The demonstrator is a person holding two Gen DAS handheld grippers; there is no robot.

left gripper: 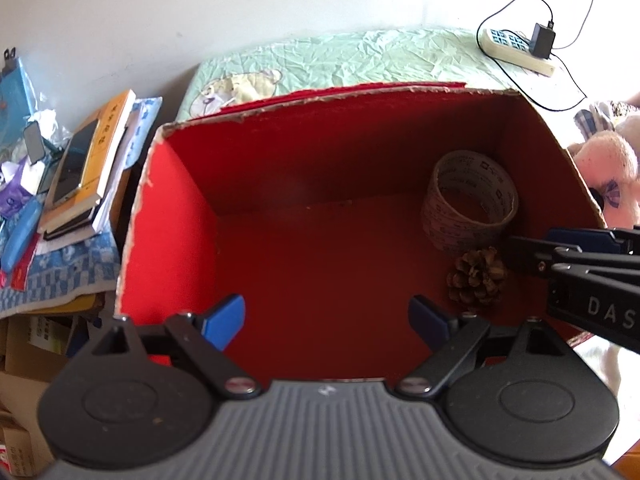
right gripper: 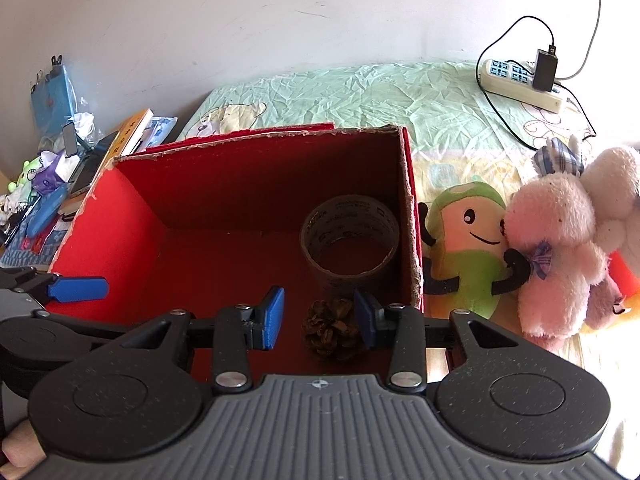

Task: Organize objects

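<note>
Red cardboard box [right gripper: 132, 220] sits on the bed [right gripper: 440, 120], open top, with a tape roll [right gripper: 350, 236] and a pine cone [right gripper: 332, 334] already on its floor at the right side. In the right wrist view the cone lies at 6 o'clock of the roll, just beside it. Right hand-held gripper [right gripper: 320, 318] hangs over the cone, jaws half-wide; the blue pads flank it but a gap shows on the left side, so it reads as let go, not gripped. Left hand-held gripper [left gripper: 326, 322] hovers above the bare middle of the box, jaws wide, nothing between them.

Step in hand, my read: cone drop-off into the box, right side about finished. Still outside the box, at 3 o'clock of it: a green plush toy [right gripper: 464, 252] and a pink plush toy [right gripper: 560, 256] leaning together on the bed. Next move probably calls for lifting the right one clear of the box wall and opening wider for a soft, bulky plush. Box has plenty of free floor on the left.
</note>
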